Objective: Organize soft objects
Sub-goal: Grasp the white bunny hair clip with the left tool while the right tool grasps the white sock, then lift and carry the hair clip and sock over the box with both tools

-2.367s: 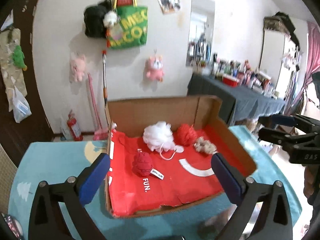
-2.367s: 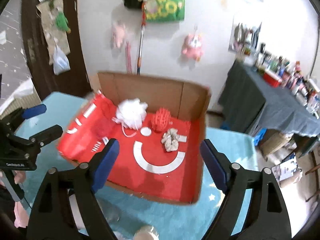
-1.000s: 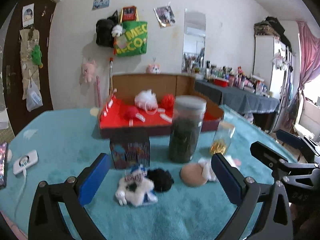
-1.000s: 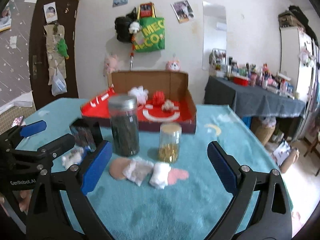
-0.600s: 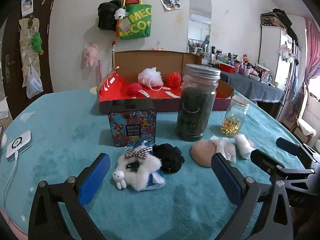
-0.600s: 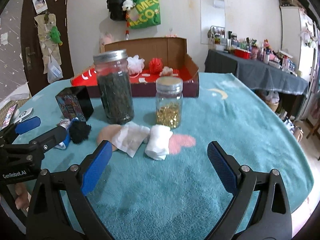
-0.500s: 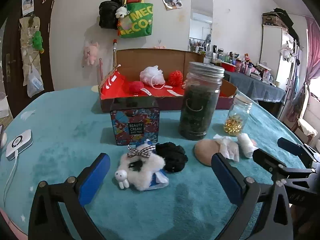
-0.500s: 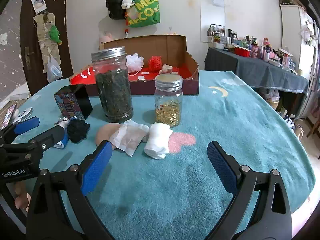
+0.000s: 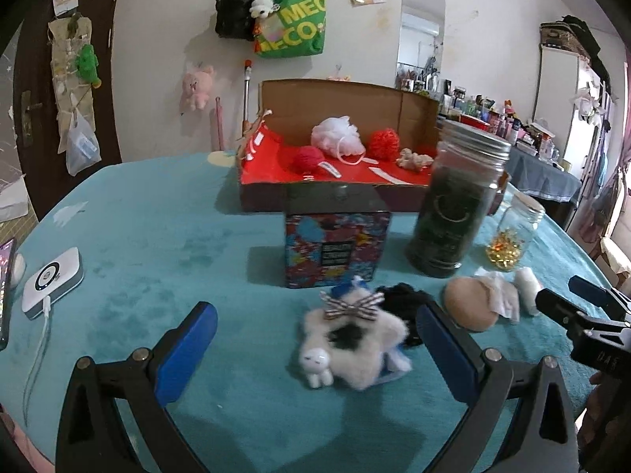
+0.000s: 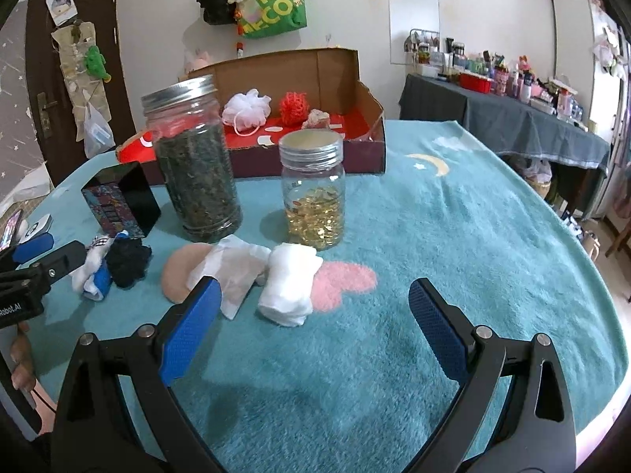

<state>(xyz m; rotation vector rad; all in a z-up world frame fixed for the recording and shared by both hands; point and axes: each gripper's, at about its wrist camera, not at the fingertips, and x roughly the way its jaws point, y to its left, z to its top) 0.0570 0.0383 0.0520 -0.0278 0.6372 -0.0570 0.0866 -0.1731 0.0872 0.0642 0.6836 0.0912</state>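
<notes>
Both the left hand-held gripper (image 9: 315, 351) and the right hand-held gripper (image 10: 311, 327) hover with jaws apart, empty, over the plush teal tabletop (image 10: 453, 236). A fluffy white plush (image 9: 355, 339) lies between the left fingers; a rolled white cloth (image 10: 290, 283) lies ahead of the right; two glass jars stand behind

The green tote bag (image 9: 291, 23) on the far wall carries white lettering, partly cut off by its folds: "MEC" on the upper line and "ECO" on the lower line. In the right wrist view, the left tool (image 10: 23, 276) at the left edge shows the white marking "Robot.AI". The label on the patterned box (image 9: 337, 246) on the counter is too blurred to read.
</notes>
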